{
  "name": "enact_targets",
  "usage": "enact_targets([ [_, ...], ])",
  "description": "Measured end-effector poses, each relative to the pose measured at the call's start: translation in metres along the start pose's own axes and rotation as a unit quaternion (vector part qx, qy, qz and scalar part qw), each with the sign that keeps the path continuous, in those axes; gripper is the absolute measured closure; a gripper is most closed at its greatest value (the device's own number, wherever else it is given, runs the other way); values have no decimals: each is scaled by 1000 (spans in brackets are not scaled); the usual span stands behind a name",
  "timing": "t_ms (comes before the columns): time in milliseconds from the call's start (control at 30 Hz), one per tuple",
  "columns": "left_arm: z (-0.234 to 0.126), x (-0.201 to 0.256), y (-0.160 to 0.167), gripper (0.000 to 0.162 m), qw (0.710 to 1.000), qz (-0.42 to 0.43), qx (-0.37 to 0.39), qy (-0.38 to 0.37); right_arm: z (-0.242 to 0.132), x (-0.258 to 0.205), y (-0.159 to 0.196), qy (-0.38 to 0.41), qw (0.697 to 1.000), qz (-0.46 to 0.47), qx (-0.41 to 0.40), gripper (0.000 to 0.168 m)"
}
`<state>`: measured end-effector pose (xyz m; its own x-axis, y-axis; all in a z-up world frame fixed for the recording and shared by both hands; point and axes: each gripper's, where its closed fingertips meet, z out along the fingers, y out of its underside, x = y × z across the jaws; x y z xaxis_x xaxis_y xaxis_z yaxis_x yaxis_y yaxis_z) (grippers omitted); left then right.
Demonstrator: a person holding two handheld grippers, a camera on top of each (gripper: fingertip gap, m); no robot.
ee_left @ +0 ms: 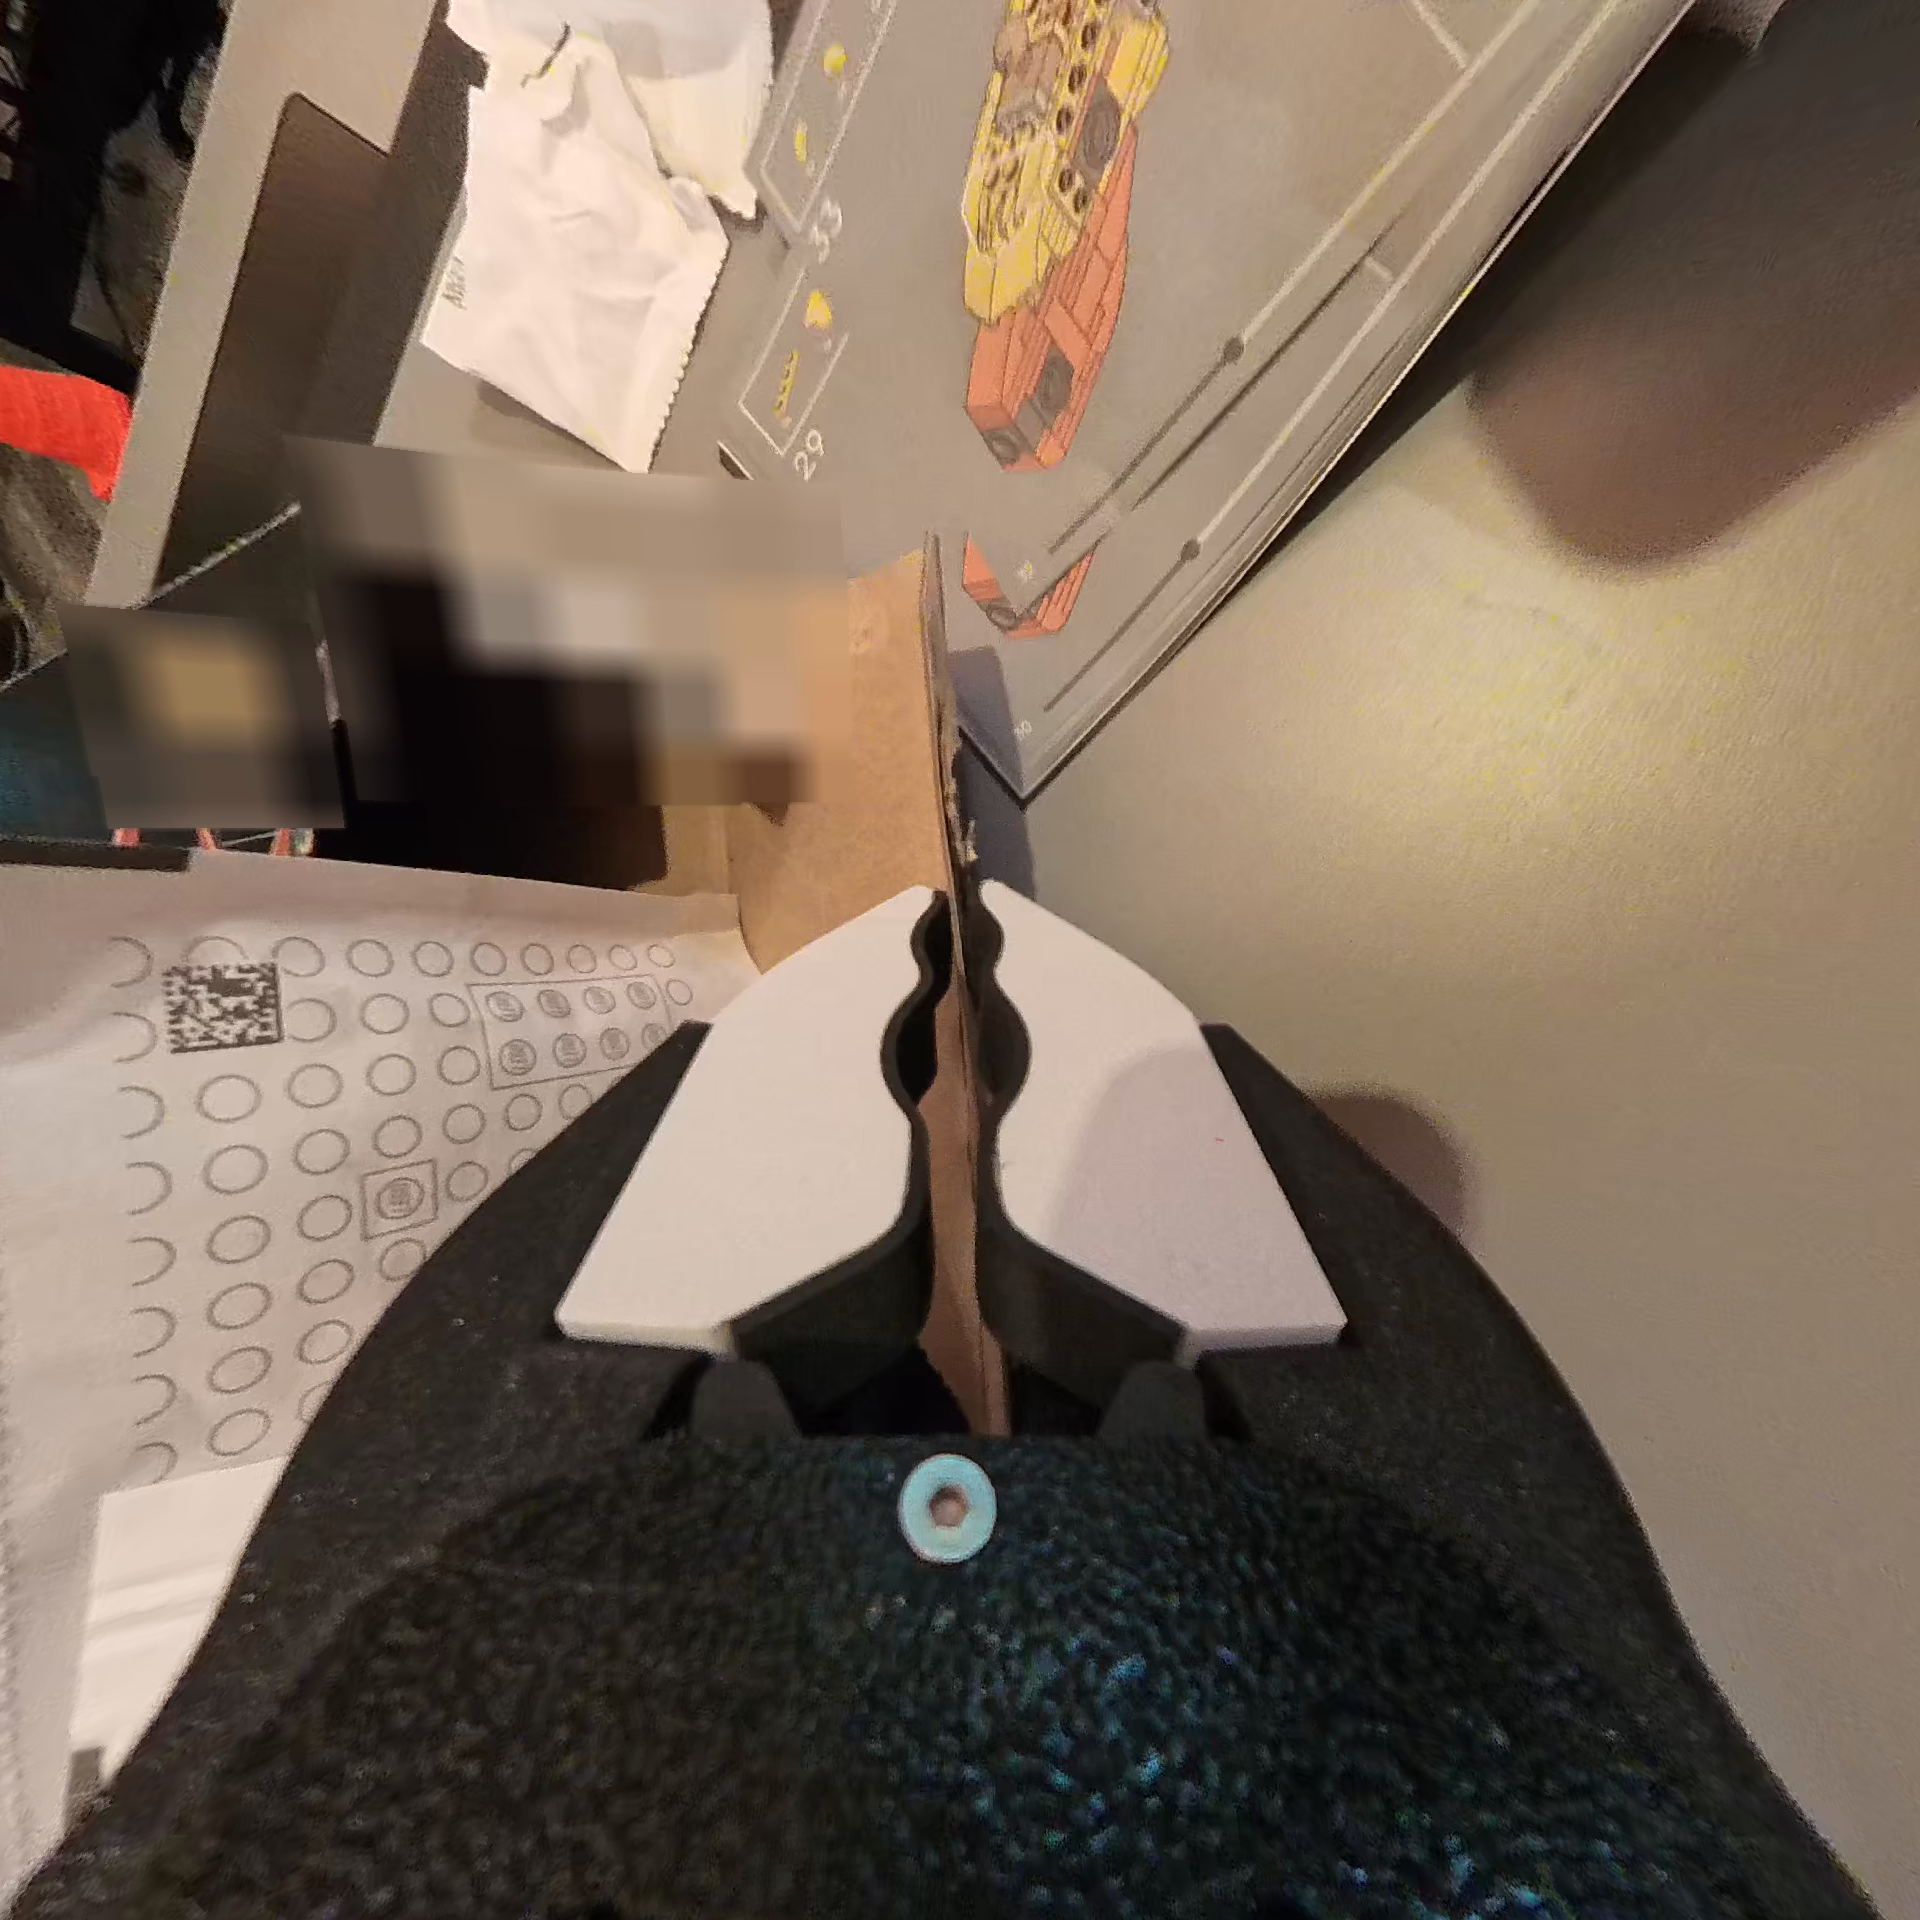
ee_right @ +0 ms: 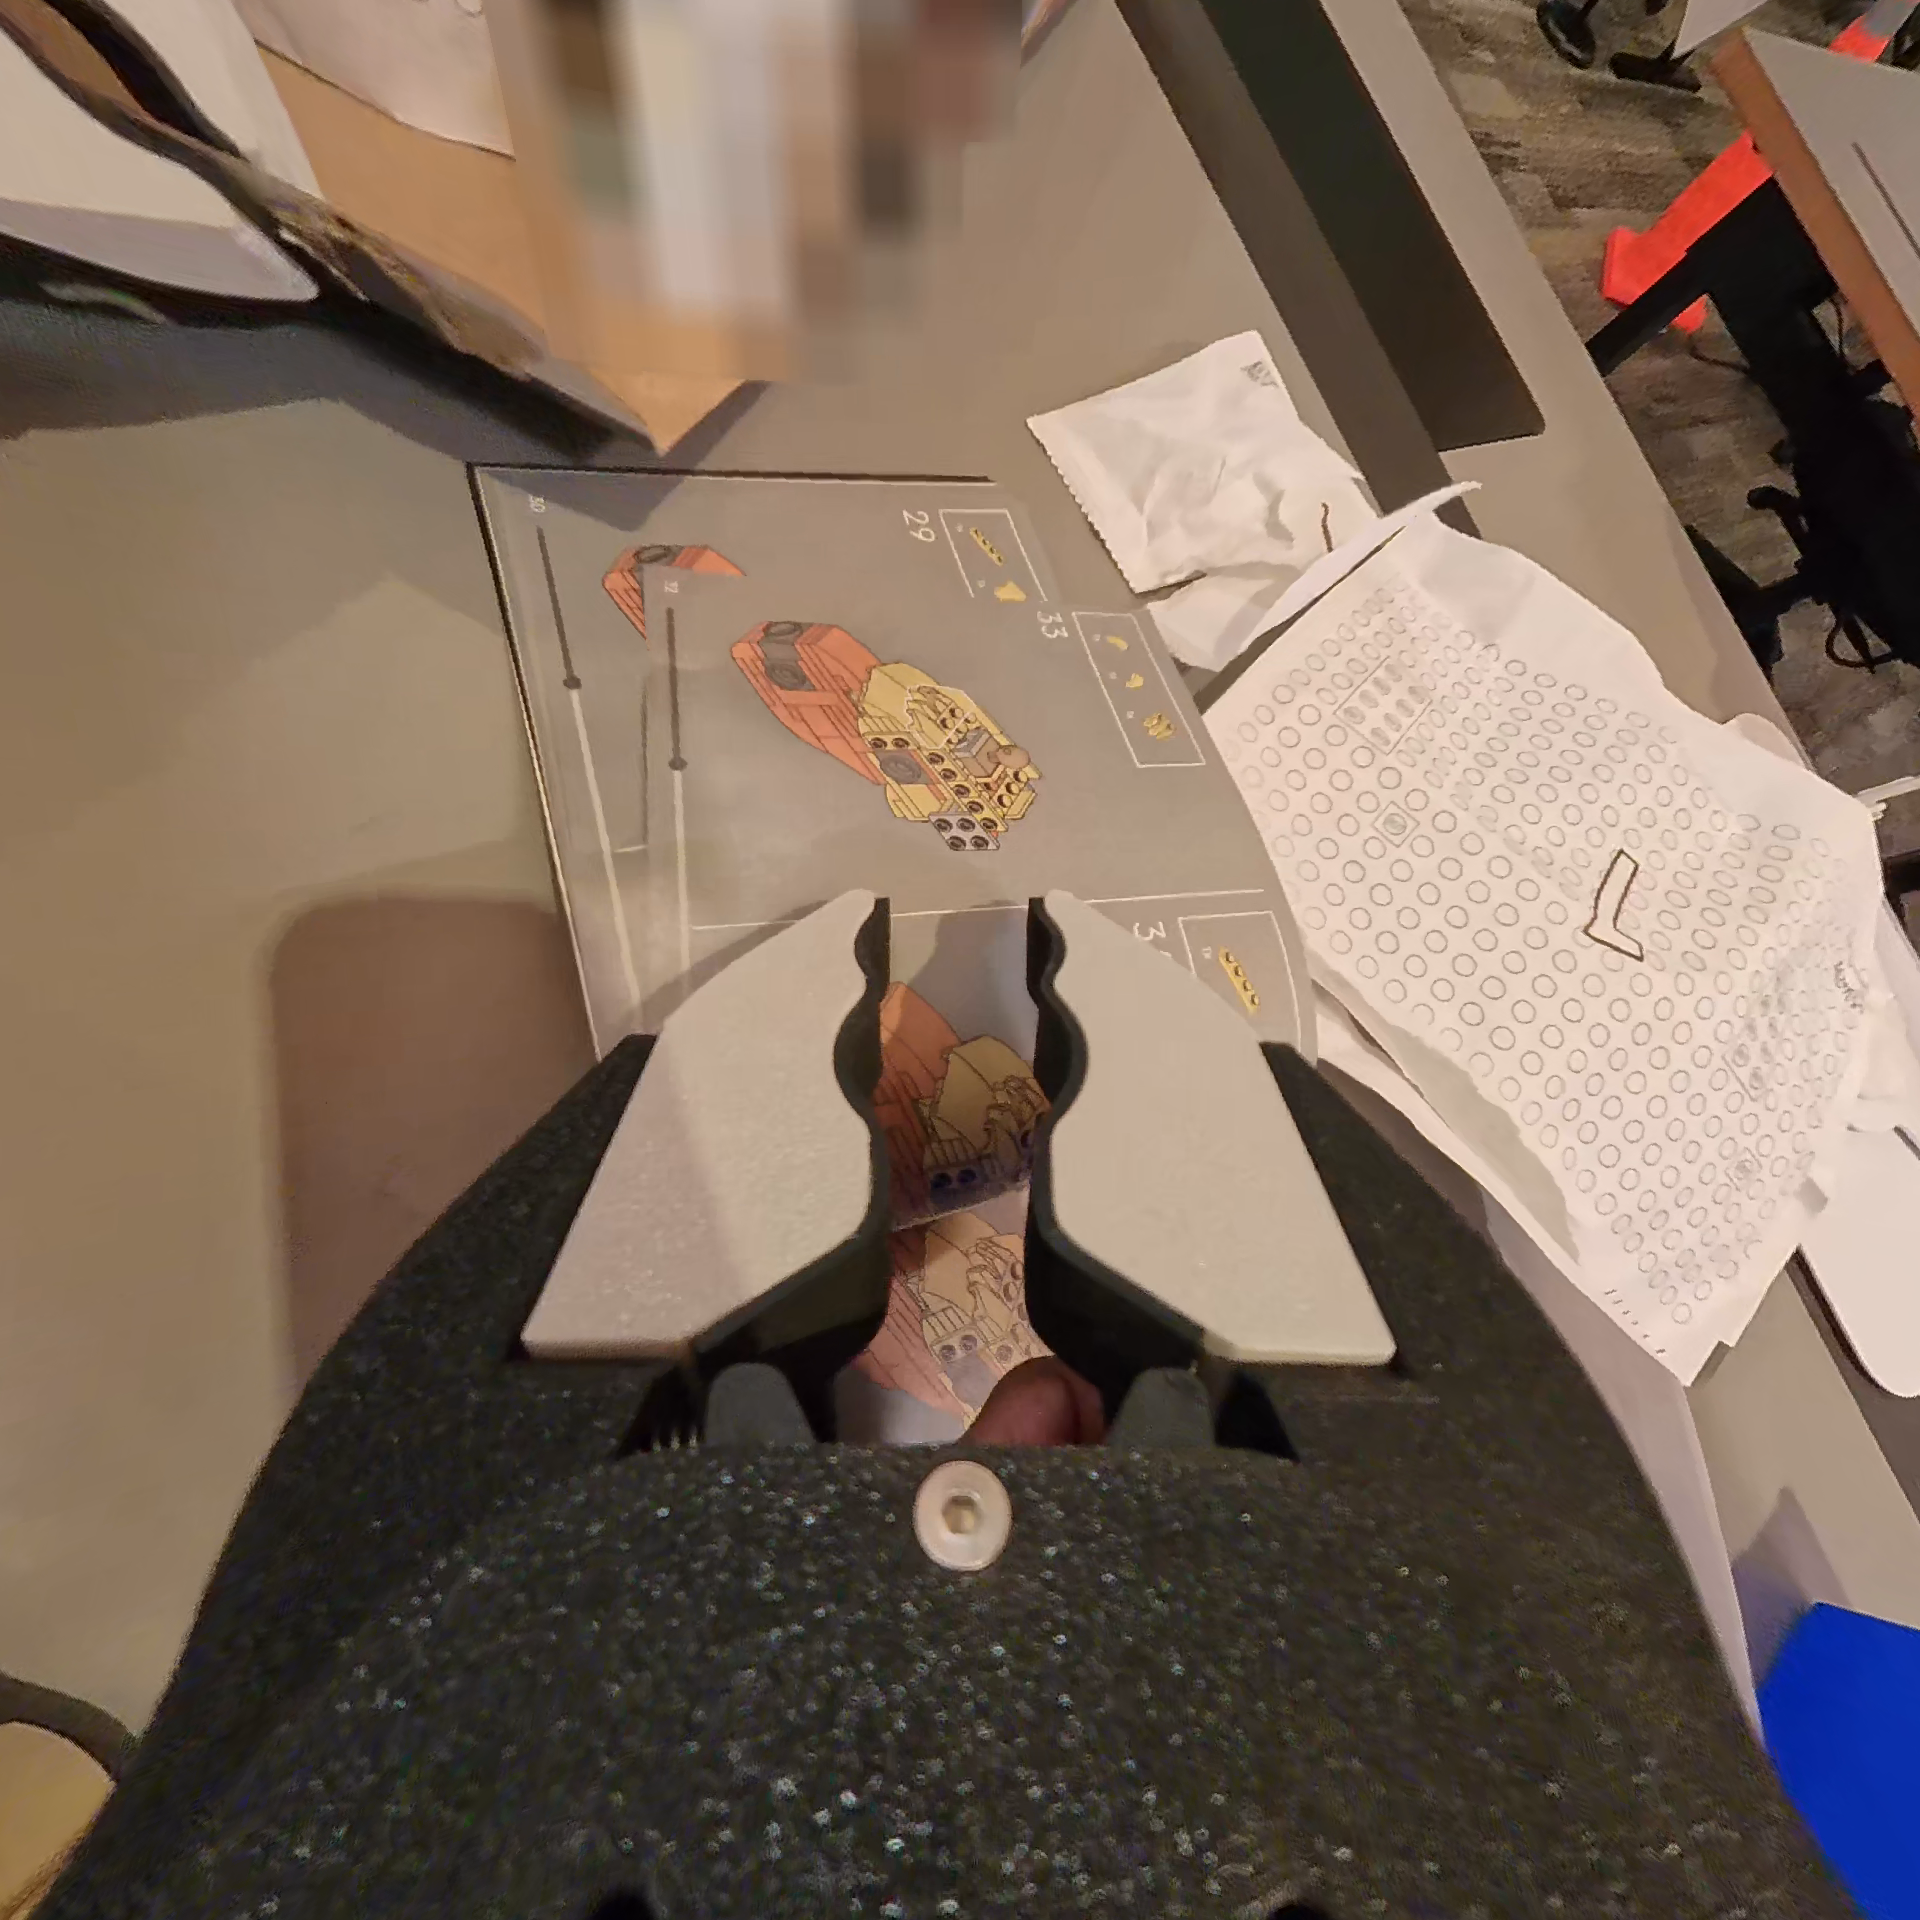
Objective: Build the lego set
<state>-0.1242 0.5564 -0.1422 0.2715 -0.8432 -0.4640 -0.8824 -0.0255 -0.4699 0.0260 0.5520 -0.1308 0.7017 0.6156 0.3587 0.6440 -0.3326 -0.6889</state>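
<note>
Left gripper: my fingers pinched tight on a thin cardboard flap, seen edge-on; can't tell what box it belongs to.
Right gripper: my jaws partway apart, gripping nothing; hovers over the instruction booklet.
Booklet: lies open on the grey table, pages showing an orange-and-yellow model; lower page partly covered by my right fingers.
Lego pieces: no loose bricks seen in either view; only printed pics.
Hidden: blurred patches across the left view's middle & the right view's top; something pinkish under the right gripper, too cut off to ID.
Around: white circle-print paper bag just right of the booklet, overlapping its edge; smaller crumpled white bag beyond it.
Far right: orange shapes on the floor, unclear.
</note>
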Motion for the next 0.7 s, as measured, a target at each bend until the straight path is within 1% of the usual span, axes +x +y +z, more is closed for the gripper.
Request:
enact_targets([
  [100,2,3,-5,160,1000,5,9,3,2,-3,-1,-2,1000,-13,-6,144],
  [333,16,21,-10,160,999,52,-13,6,3,-7,-4,-8,1000,-29,-8,144],
  [567,21,24,-7,160,997,66,-32,4,-5,-5,-12,11,999,-45,22,143],
  [700,21,24,-7,160,998,63,-29,7,-17,-1,-13,18,998,-40,34,142],
])
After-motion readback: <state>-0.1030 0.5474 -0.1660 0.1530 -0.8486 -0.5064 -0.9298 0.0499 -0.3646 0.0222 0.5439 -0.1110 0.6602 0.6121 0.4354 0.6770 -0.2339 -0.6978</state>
